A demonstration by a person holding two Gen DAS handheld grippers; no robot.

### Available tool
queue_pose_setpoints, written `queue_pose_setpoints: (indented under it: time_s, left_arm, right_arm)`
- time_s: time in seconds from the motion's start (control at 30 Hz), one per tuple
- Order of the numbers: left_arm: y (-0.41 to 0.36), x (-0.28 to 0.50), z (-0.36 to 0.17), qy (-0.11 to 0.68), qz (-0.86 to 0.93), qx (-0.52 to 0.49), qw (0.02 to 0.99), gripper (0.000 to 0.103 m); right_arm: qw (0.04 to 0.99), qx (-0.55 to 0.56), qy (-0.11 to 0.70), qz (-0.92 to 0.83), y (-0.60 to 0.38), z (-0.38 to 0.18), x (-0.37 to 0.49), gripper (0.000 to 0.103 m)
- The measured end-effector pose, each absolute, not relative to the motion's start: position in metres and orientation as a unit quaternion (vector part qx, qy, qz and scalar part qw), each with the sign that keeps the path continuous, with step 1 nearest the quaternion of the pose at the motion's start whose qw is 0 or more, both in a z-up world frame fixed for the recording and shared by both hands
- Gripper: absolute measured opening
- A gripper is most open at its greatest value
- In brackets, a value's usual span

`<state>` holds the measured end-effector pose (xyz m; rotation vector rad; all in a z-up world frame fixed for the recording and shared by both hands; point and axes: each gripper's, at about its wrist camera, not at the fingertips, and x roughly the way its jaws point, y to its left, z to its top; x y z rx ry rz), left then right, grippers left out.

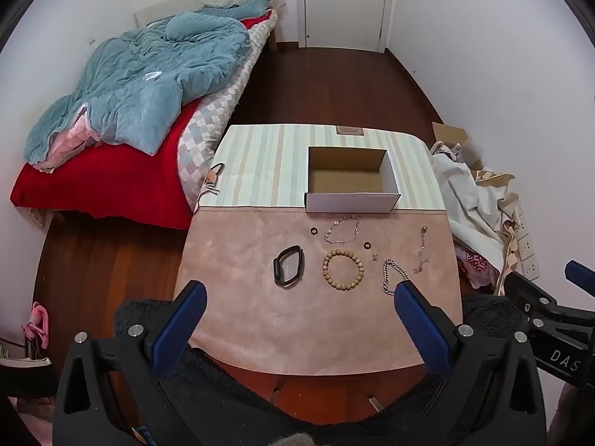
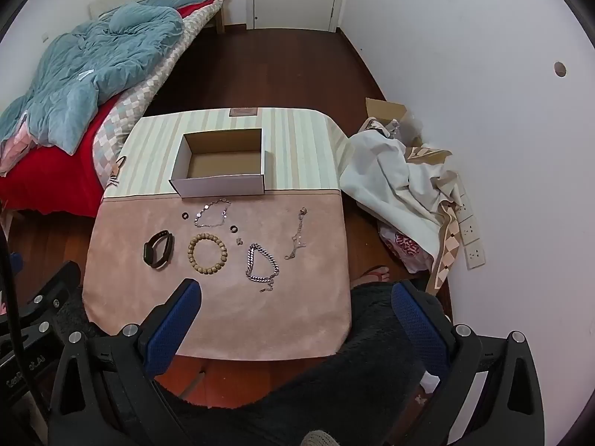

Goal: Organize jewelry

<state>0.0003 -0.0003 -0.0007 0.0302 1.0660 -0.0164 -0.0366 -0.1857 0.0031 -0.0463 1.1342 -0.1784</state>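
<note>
An empty white cardboard box (image 1: 349,202) (image 2: 219,185) stands at the middle of the small table. In front of it on the pink cloth (image 1: 260,316) (image 2: 223,316) lie a black wristband (image 1: 288,270) (image 2: 158,249), a wooden bead bracelet (image 1: 343,269) (image 2: 207,253), a silver chain bracelet (image 1: 388,277) (image 2: 262,264), a thin crystal bracelet (image 1: 343,229) (image 2: 212,213), a thin chain (image 1: 421,251) (image 2: 297,234) and two small black rings (image 1: 314,230) (image 1: 367,245). My left gripper (image 1: 299,293) is open, held above the table's near edge. My right gripper (image 2: 297,291) is open, above the near right corner.
A bed (image 1: 122,141) with a blue quilt lies to the left. A pile of white cloth and cardboard (image 2: 401,186) lies on the floor at the right by the wall. A striped cloth (image 1: 267,160) covers the table's far half. A door (image 1: 346,3) is at the back.
</note>
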Motion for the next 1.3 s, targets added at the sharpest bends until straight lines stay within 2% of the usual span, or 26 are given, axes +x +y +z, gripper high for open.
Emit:
queue_pose_setpoints:
  time_s: [1.3]
  left_arm:
    - [0.0021,-0.0024,-0.0018,0.51,-0.007,0.007,0.86,0.103]
  right_arm:
    - [0.839,-0.024,0.537,-0.082,-0.1857,0.0099,-0.0405,0.103]
